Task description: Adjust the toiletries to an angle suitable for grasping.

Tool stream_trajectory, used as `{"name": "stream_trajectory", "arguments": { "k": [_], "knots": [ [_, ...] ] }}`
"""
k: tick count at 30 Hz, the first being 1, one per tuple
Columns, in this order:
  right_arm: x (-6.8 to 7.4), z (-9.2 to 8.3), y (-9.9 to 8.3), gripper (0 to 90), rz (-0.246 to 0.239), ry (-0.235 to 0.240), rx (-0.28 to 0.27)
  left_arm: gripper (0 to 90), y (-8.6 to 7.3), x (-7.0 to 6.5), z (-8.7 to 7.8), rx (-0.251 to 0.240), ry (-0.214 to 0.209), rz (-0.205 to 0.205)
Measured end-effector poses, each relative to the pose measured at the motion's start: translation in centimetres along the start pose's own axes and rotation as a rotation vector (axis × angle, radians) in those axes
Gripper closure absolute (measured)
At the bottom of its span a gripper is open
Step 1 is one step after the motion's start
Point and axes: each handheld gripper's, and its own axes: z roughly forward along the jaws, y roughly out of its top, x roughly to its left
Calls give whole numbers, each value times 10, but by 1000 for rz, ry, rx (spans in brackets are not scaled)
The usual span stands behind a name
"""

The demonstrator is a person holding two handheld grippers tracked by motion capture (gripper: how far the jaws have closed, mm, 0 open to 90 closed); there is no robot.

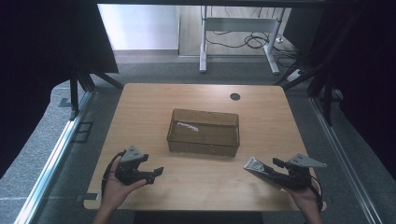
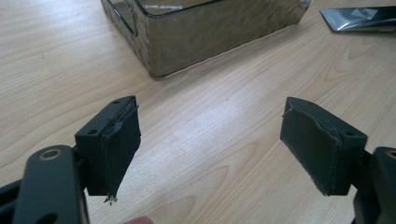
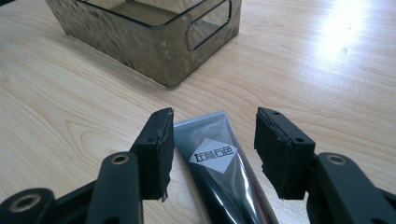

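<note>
In the right gripper view, the tube (image 3: 219, 163) bears a white diamond label.

One camera sits high on the person's side, looking forward and down over the whole counter (image 1: 140, 107) to the floor beyond. The other two ride low on each hand-held gripper, close above the wood, facing along their jaws. All three take in the clear bin (image 1: 204, 132); the dark tube (image 3: 219, 163) shows in each too.
</note>
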Motion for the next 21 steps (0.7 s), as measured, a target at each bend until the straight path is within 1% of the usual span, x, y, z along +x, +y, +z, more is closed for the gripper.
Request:
{"name": "stream_trajectory", "arguments": {
  "k": [2, 6, 11, 12, 13, 17, 19, 21],
  "knots": [
    [1, -1, 0, 475, -9, 2, 4, 204, 0, 1, -1, -3, 3, -3],
    [1, -2, 0, 471, -9, -1, 4, 204, 0, 1, -1, -4, 3, -2],
    [6, -1, 2, 480, -31, 10, 12, 204, 0, 0, 0, -1, 3, -1],
    [10, 1, 4, 533, -51, 33, 20, 204, 0, 0, 0, -1, 3, -1],
    [12, 2, 4, 545, -59, 43, 25, 204, 0, 0, 0, -1, 3, -1],
    [19, 6, 7, 648, -89, 74, 55, 204, 1, -1, -2, -7, 1, 1],
    [21, 8, 8, 736, -106, 85, 71, 204, 1, 0, -2, -7, 4, -1],
    [22, 13, 11, 814, -132, 105, 113, 204, 1, 1, -3, -8, 5, -4]
  ]
}}
